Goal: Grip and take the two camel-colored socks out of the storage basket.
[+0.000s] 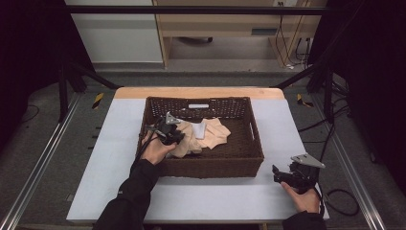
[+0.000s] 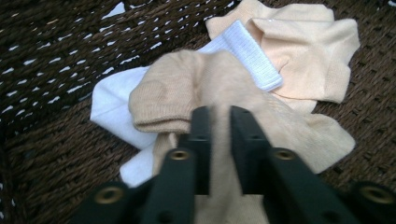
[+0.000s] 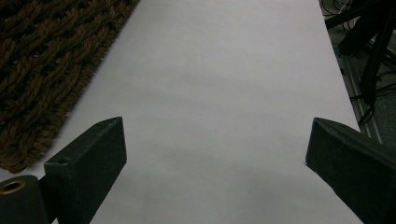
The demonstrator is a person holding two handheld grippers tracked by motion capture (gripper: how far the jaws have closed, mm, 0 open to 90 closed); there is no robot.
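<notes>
Left gripper jaws nearly closed, pinching beige sock fold between them.

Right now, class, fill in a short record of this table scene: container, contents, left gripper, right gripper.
Container: brown woven wicker basket on the white table.
Contents: beige cloth socks and a white ribbed sock, piled together.
Left gripper: inside the basket, fingers nearly closed, pinching a tan knitted sock.
Right gripper: over bare table beside the basket, fingers wide apart, holding nothing.
</notes>
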